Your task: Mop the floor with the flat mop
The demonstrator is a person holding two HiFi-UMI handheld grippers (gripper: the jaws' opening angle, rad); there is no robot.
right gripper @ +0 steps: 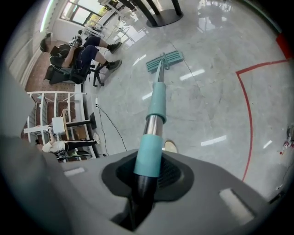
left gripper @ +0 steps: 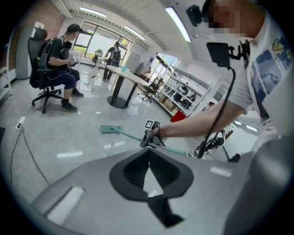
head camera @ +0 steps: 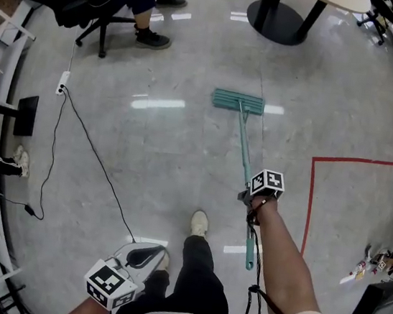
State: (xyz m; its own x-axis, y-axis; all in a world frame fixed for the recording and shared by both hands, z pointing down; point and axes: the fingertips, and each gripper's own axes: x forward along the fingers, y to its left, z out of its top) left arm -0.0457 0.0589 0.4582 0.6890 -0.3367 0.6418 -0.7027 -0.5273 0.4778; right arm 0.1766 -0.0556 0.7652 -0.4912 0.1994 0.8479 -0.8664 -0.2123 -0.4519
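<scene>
Jaws of the right gripper (right gripper: 146, 183) clench the flat mop (head camera: 243, 148) handle, its head on the floor (head camera: 167, 156) ahead; the left gripper (left gripper: 149, 153) is closed, empty.

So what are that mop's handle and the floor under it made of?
The mop handle looks like a metal tube with matte teal plastic sleeves: a bare, shiny silver band shows between two sleeves. The floor is probably polished grey stone or tile, mottled and glossy enough to mirror the ceiling lights.
</scene>
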